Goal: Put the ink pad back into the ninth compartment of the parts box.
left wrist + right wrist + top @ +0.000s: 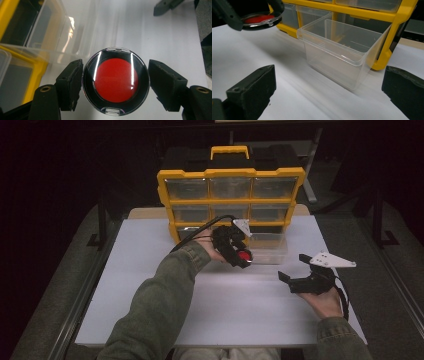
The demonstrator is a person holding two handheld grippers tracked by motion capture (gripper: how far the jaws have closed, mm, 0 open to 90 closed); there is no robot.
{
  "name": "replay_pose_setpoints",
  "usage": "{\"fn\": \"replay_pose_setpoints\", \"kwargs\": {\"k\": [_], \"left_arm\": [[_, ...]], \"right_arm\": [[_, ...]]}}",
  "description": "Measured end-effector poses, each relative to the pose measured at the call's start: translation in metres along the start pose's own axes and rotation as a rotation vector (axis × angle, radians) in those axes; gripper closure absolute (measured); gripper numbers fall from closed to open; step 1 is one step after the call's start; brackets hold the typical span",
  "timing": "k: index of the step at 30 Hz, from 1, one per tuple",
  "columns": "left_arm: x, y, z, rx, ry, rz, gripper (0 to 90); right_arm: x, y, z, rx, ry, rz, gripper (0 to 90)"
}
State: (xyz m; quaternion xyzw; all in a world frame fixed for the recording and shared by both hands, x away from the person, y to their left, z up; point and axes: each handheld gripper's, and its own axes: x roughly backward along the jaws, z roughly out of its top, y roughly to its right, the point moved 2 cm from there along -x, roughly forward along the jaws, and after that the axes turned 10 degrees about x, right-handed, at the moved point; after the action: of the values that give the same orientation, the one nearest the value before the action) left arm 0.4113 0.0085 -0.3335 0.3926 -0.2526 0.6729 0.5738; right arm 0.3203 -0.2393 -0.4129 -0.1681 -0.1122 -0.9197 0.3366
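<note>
My left gripper [240,254] is shut on a round black case with a red centre [115,80]; its pads [72,82] press on the case's two sides. It holds the case in the air just left of an empty clear plastic drawer [270,249] that stands on the white table in front of the yellow organizer [230,172]. In the right gripper view the held case [259,18] is at the upper left and the drawer [337,52] in the middle. My right gripper [294,267] hovers to the right over the table, open, with nothing between its jaws.
The organizer's clear drawers [230,187] fill its front except one empty slot at the lower right. The white table top [150,270] ends in dark gaps and rails on both sides. One jaw of the right gripper [162,6] is in the left gripper view's top right.
</note>
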Motion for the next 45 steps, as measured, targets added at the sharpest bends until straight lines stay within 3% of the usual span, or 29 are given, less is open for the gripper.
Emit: {"fn": "replay_pose_setpoints", "kwargs": {"k": [20, 32, 45], "left_arm": [[-0.006, -0.016, 0.038, 0.015, 0.076, 0.005, 30.0], [-0.019, -0.032, 0.043, 0.062, 0.124, 0.01, 30.0], [-0.04, -0.044, 0.048, 0.103, 0.114, 0.018, 30.0]], "right_arm": [[0.0, 0.0, -0.001, -0.005, 0.0, 0.005, 0.0], [0.0, 0.0, -0.002, -0.004, -0.005, 0.009, 0.0], [-0.002, -0.002, -0.003, 0.003, -0.016, 0.019, 0.0]]}}
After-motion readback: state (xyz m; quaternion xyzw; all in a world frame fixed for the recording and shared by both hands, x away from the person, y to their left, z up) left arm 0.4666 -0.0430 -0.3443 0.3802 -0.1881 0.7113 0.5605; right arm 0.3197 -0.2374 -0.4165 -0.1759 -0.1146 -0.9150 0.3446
